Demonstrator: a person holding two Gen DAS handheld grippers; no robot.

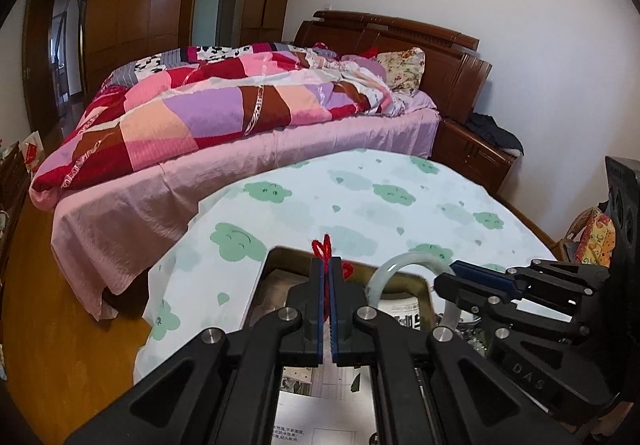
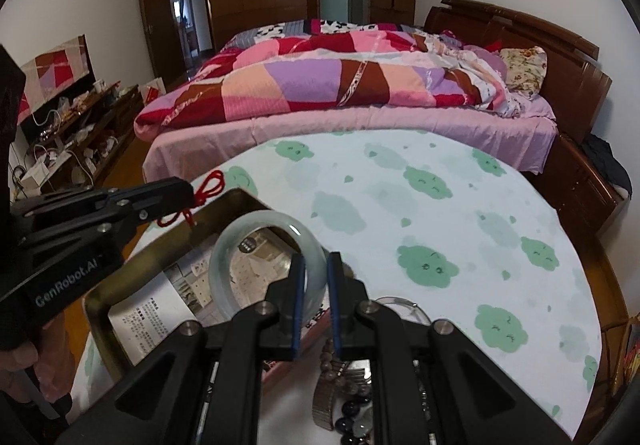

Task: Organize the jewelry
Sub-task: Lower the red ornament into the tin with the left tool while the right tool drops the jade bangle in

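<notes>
L gripper (image 1: 328,277) clamped on thin red knotted cord (image 1: 325,245), R gripper (image 2: 316,265) pinching pale green jade bangle (image 2: 256,241), both over brass-rimmed paper-lined tray (image 2: 96,305). Risk: smooth bangle slipping, chipping on rim.

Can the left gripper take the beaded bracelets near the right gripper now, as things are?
Probably not. The left gripper is shut on a red cord, so its jaws are occupied, and the right gripper, holding the pale bangle, stands over the beaded bracelets.
</notes>
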